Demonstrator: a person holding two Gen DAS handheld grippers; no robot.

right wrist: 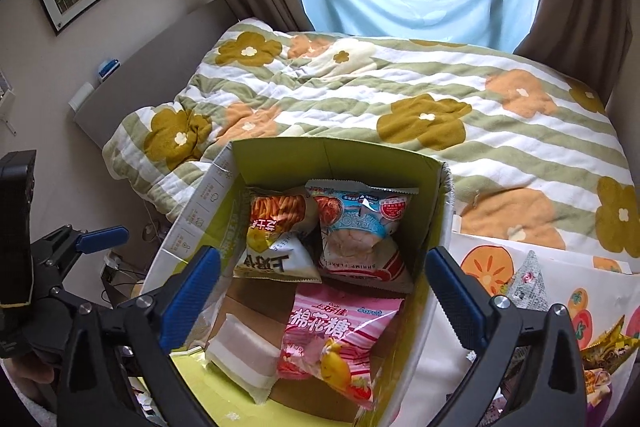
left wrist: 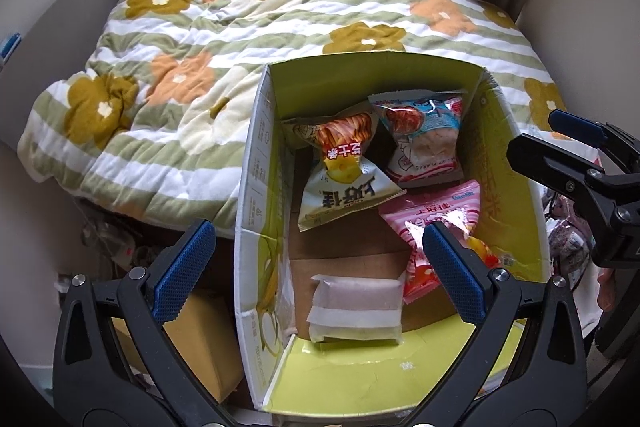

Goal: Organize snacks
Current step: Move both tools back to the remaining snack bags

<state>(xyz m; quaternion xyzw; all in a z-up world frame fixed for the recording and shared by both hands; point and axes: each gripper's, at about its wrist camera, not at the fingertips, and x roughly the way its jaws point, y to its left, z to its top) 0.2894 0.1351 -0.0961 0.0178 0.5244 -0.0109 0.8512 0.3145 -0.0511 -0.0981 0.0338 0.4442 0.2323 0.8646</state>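
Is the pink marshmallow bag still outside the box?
No, the pink marshmallow bag lies inside the green box, beside a white packet.

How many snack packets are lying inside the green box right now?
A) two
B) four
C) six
B: the green box holds a cheese-stick bag, a shrimp flakes bag, a pink marshmallow bag and a white packet.

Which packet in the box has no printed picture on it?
The plain white packet, lying flat at the box's near-left corner; the other three carry colourful printing.
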